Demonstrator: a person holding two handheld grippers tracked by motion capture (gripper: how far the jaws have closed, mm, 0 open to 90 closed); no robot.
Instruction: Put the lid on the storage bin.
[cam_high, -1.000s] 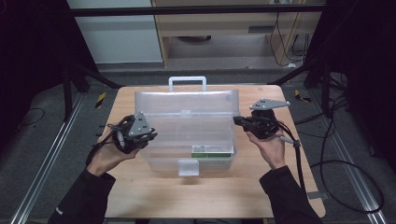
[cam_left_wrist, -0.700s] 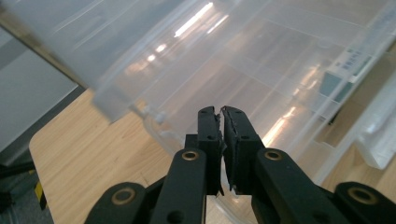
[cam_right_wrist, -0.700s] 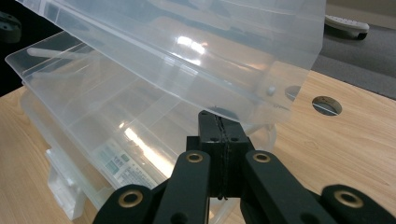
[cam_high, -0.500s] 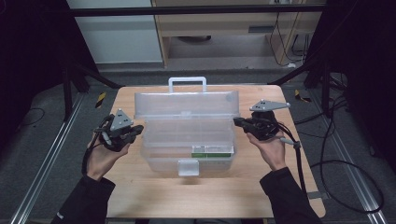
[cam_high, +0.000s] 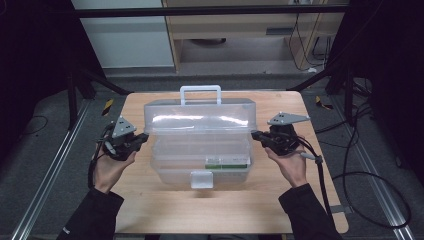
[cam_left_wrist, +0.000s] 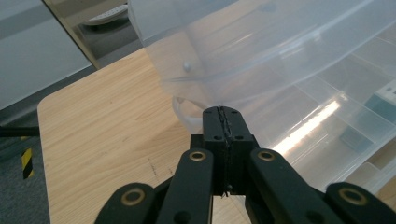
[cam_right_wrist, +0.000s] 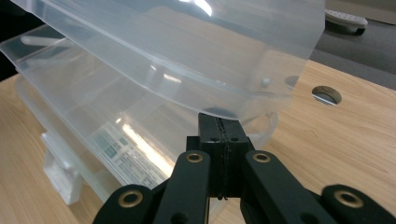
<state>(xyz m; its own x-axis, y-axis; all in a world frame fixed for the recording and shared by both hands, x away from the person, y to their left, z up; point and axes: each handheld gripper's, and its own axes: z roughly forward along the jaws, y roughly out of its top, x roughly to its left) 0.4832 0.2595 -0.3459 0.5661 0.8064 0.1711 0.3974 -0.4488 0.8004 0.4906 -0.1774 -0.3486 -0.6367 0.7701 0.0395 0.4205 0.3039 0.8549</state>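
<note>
Flanking a clear plastic storage box (cam_high: 200, 145), the two claws sit at its opposite short ends on the wooden table (cam_high: 150, 200). The left claw (cam_high: 142, 137) has its jaws pressed fully together with nothing between them; they have just been closing, and no part of the box is caught in them. Just ahead of its tip stands the box's end wall, with the raised lid (cam_left_wrist: 261, 42) overhanging above. The right claw (cam_high: 256, 135) is likewise closed on nothing, its tip right under the lower edge of the lid's end panel (cam_right_wrist: 219, 112); whether it touches cannot be told. The lid is swung up and back toward the white carry handle (cam_high: 200, 94) beyond both claws, exposing the tiered trays (cam_high: 200, 150); the front latch (cam_high: 201, 178) hangs free on the near side.

Judged from this pose, the step in hand is moving the lid with closed tips used as pushers. To do it well, both tips should bear on the lid's end panels at matching points and move together, so that the lid turns on its hinges without twisting. Pressure should stay light, because the thin plastic flexes and the light box may slide across the table.
</note>
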